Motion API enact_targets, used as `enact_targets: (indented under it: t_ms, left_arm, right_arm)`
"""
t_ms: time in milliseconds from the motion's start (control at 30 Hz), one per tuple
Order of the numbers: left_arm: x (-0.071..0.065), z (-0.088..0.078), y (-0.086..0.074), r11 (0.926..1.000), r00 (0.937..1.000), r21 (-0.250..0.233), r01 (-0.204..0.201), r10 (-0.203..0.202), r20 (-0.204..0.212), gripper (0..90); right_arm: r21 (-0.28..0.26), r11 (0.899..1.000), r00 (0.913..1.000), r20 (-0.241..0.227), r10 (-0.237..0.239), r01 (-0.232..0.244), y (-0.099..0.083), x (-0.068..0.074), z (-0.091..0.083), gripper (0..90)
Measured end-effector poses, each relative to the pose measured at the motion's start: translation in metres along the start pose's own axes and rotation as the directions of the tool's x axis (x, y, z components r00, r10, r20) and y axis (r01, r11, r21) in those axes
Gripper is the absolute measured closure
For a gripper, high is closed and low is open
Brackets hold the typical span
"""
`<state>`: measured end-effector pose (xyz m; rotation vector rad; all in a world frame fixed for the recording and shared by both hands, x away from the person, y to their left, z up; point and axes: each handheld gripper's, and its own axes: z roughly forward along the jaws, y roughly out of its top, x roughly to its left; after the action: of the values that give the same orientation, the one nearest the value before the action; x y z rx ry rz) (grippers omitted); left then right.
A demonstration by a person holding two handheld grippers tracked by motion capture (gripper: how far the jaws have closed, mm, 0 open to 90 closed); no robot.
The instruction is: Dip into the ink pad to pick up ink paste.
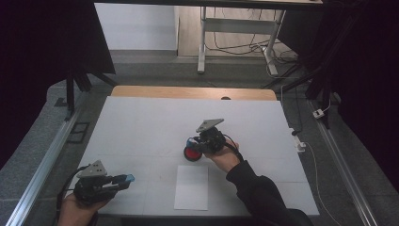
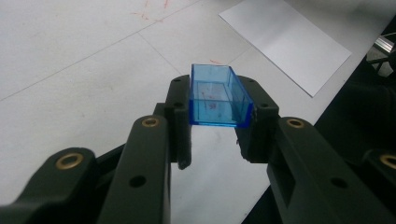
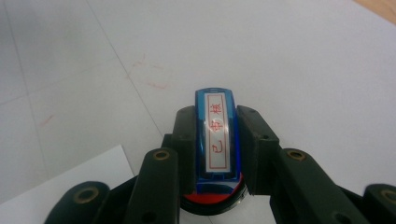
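Note:
My left gripper is at the table's near left corner, shut on a clear blue rectangular cap held between its jaw tips above the table. My right gripper is near the table's middle, shut on a blue stamp whose top carries a white label with red characters. The stamp sits over a round red ink pad in a black case, whose rim shows just beneath the stamp. A white sheet of paper lies on the table just in front of the ink pad.
The white table has faint red marks on its surface. A wooden strip runs along its far edge. Metal rails flank both sides, and a desk frame with cables stands beyond.

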<state>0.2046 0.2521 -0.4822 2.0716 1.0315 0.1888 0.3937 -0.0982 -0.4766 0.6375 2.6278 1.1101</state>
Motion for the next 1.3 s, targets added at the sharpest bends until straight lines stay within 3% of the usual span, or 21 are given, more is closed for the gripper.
enact_targets:
  t_ms: [233, 800, 1000, 1300]
  left_arm:
    - [0.000, 0.000, 0.000, 1.0000, 1.0000, 0.001, 0.002, -0.002, 0.001, 68.1]
    - [0.000, 0.000, 0.000, 1.0000, 1.0000, 0.002, 0.000, 0.000, 0.003, 68.1]
    - [0.000, 0.000, 0.000, 1.0000, 1.0000, 0.003, 0.000, 0.000, 0.003, 68.1]
    - [0.000, 0.001, 0.000, 1.0000, 1.0000, 0.007, 0.001, -0.001, 0.003, 68.0]
  right_arm:
    - [-0.010, 1.000, 0.9999, -0.016, -0.001, 0.001, 0.004, 0.002, -0.006, 70.4]
    - [0.053, 0.998, 0.9996, -0.015, -0.023, 0.024, -0.001, 0.005, 0.006, 70.4]
    - [0.056, 0.998, 0.9999, -0.015, 0.004, -0.003, -0.001, 0.005, 0.008, 70.5]
    - [0.075, 0.994, 0.9956, 0.037, -0.086, 0.083, 0.001, 0.016, 0.010, 70.7]
